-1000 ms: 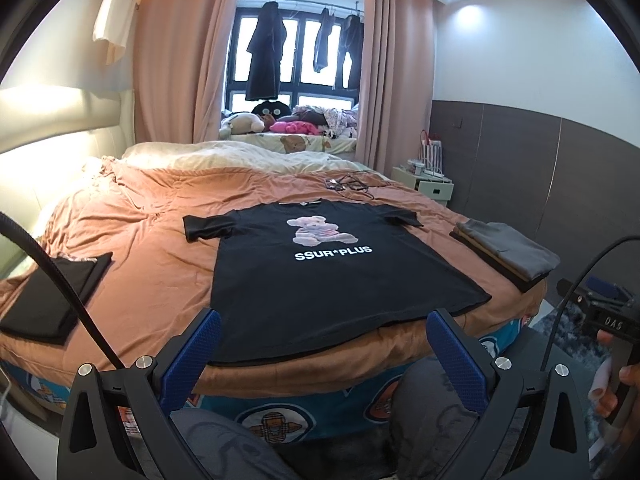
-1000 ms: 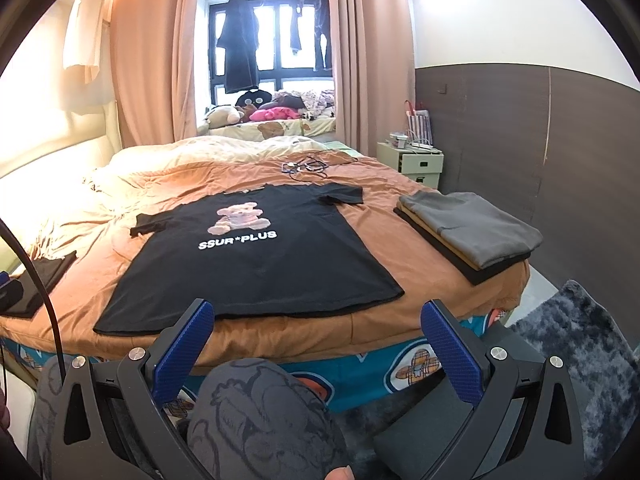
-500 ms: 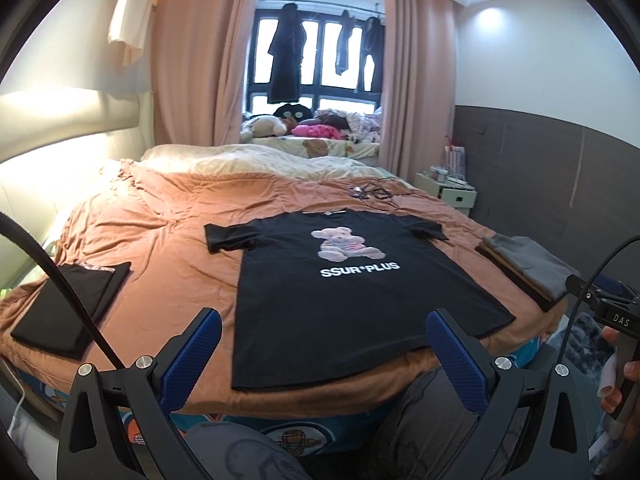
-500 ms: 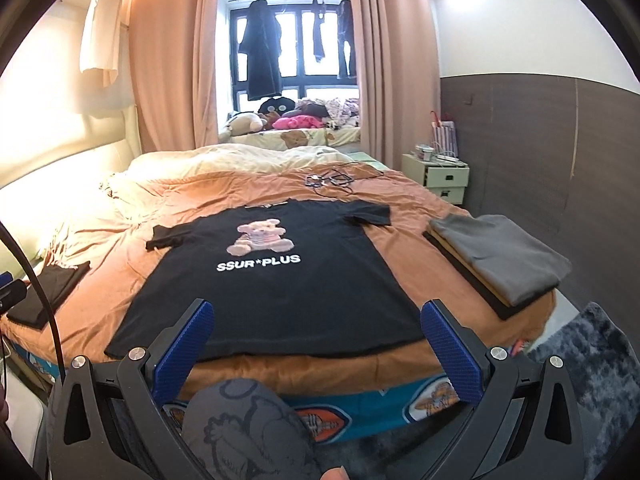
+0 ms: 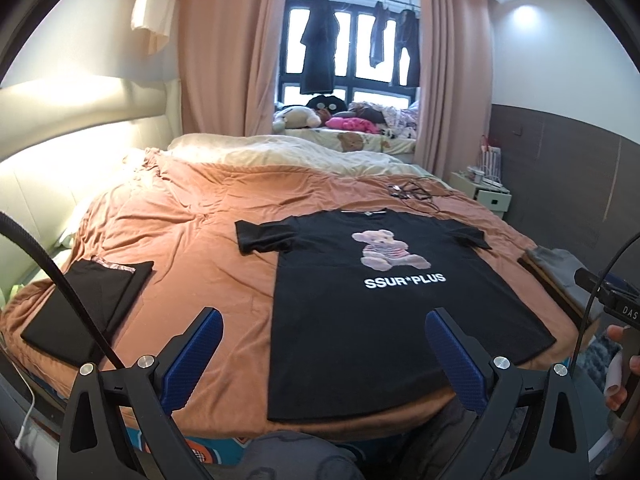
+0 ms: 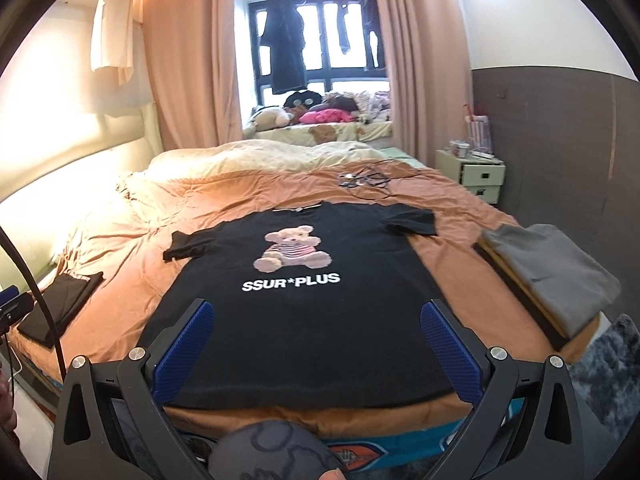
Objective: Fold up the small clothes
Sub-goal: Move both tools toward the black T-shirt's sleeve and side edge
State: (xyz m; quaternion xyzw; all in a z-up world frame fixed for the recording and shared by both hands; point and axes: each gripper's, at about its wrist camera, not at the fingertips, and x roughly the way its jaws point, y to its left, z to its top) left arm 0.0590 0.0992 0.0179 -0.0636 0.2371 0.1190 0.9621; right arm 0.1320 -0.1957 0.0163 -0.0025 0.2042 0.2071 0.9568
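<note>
Two grippers are hanging over the near edge of the bed (image 6: pixel 120 248), and both are wide open with nothing in them. The left gripper (image 5: pixel 322 354) is pointing at the left side of the black T-shirt (image 5: pixel 380 300). The right gripper (image 6: pixel 316 346) is pointing at its bottom hem.

The shirt is lying flat and face up on the orange blanket, with its teddy bear picture (image 6: pixel 292 254) showing and both sleeves spread out. Its hem is sitting close to the near edge of the bed.

It looks like folding is just getting started, since no part of the shirt is turned over yet. A folded black cloth (image 5: pixel 88 308) is lying well off to the left, and a folded stack (image 6: pixel 548 272) is sitting on the right.

Next, the grippers probably need to go down to the shirt, pinch an edge each, and lift one side over toward the middle.
</note>
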